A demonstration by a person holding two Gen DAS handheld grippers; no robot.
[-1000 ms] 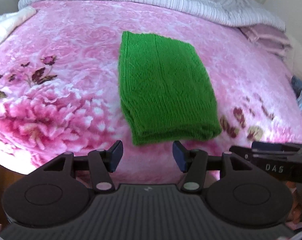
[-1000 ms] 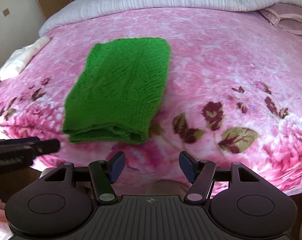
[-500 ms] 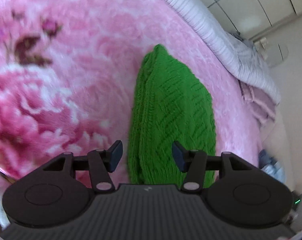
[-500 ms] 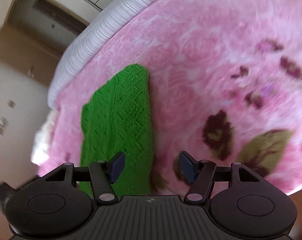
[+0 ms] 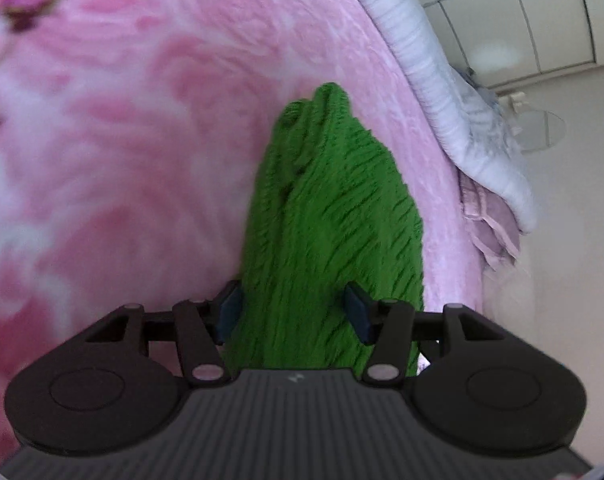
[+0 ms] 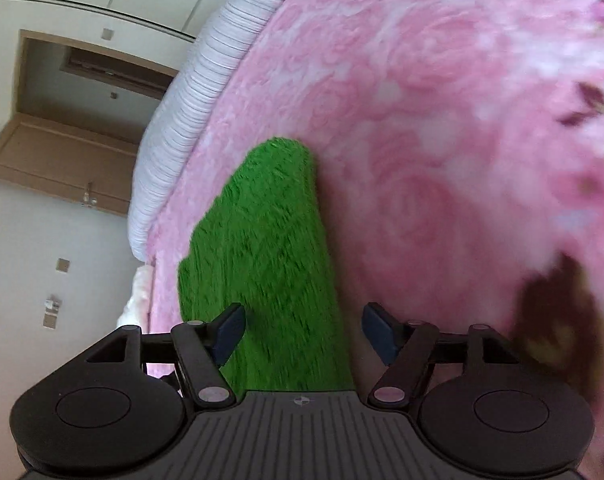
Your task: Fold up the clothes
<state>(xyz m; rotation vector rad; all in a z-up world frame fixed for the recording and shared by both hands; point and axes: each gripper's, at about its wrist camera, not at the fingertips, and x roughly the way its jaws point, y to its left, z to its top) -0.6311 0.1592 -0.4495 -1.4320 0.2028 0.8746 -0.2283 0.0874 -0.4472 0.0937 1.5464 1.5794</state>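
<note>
A folded green knitted garment [image 5: 334, 232] lies flat on the pink floral blanket [image 5: 122, 160]. My left gripper [image 5: 294, 312] is open, tilted, its jaws straddling the near left edge of the garment. In the right wrist view the same garment [image 6: 262, 264] lies ahead; my right gripper [image 6: 304, 330] is open, its jaws straddling the garment's near right edge, one finger over the knit, the other over the blanket [image 6: 442, 160]. Neither gripper holds anything.
A white ribbed quilt [image 5: 442, 92] and a mauve pillow [image 5: 490, 232] lie at the bed's far end. A wooden door [image 6: 62, 156] and wall stand beyond the bed's left side. A white cloth [image 6: 136, 300] lies at the bed's left edge.
Both grippers have moved forward and down onto the garment's near edge and rolled sideways. Their jaws stayed open. The garment has not moved.
</note>
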